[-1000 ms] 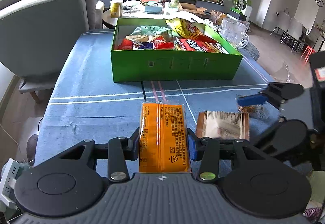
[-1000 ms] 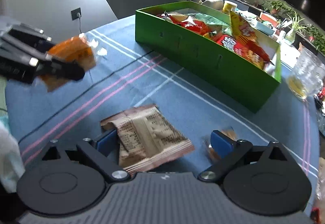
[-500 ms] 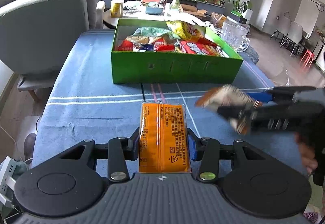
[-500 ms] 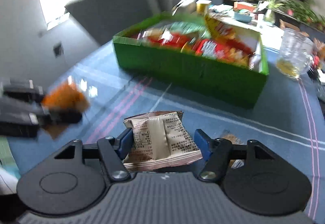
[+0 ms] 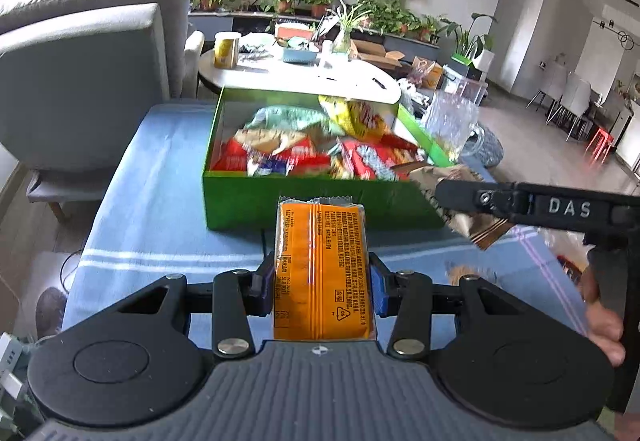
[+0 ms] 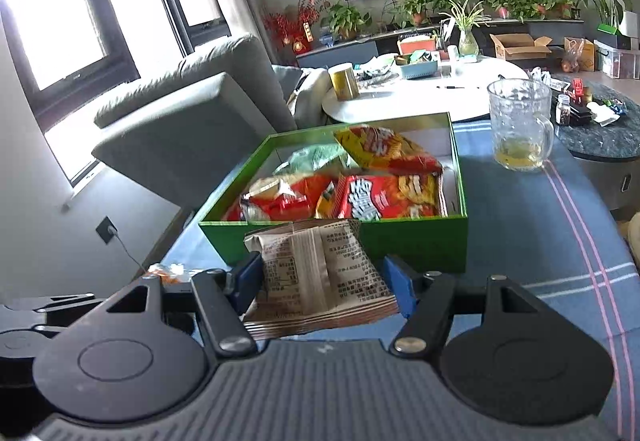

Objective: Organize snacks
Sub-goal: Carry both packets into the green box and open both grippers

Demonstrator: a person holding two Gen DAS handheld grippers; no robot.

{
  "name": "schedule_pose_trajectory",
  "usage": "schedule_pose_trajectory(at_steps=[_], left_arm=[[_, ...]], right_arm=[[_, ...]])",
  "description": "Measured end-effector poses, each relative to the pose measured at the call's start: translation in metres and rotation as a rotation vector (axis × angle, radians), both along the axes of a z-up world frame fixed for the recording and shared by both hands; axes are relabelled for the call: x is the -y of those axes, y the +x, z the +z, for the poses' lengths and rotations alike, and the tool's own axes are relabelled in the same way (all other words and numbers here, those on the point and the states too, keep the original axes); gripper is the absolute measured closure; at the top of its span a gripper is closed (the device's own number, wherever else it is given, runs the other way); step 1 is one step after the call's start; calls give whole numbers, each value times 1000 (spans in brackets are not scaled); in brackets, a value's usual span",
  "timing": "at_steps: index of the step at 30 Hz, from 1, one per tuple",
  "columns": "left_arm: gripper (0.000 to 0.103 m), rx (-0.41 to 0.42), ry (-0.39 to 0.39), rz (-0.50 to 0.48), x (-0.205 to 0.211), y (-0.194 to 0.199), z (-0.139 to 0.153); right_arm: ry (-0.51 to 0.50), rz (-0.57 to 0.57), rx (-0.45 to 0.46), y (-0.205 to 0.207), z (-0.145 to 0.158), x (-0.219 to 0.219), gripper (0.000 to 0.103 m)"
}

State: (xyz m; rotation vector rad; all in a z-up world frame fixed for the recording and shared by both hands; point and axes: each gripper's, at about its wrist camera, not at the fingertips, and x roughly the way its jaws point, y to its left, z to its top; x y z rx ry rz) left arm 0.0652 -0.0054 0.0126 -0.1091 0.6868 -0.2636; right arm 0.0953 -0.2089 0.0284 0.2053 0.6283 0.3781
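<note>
Ahead, green box [image 6: 420, 241] full of snack packets [image 6: 384, 197]; hand-held grippers clamping orange packet [image 5: 322, 273], brown packet [image 6: 316, 273].

One green box [image 6: 420, 241], two held packets, one glass mug [image 6: 520, 129]

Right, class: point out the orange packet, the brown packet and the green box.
orange packet [image 5: 322, 273]: left wrist view, middle of its printed face.
brown packet [image 6: 320, 273]: right wrist view, middle of its printed back.
green box [image 6: 420, 241]: right wrist view, near wall.

The brown snack packet [image 5: 460, 201] is partly hidden behind the right gripper's arm; the green box's [image 5: 248, 201] snacks blur.
</note>
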Motion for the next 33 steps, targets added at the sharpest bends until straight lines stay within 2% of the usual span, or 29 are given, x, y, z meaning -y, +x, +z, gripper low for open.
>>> schedule_pose_trajectory(at_steps=[14,20,27,33], left_arm=[[62,70,23,-10,21,58,24],[62,47,11,-9,19,74,17],[62,-3,-3,27,11,84,1],[62,3,0,13,13,83,2]], right_arm=[[45,-69,21,37,14,10,15],[-20,-70,35,45,7,15,15],[-51,-28,-108,36,-27,31,15],[-226,38,-119,30,-51,-9,14]])
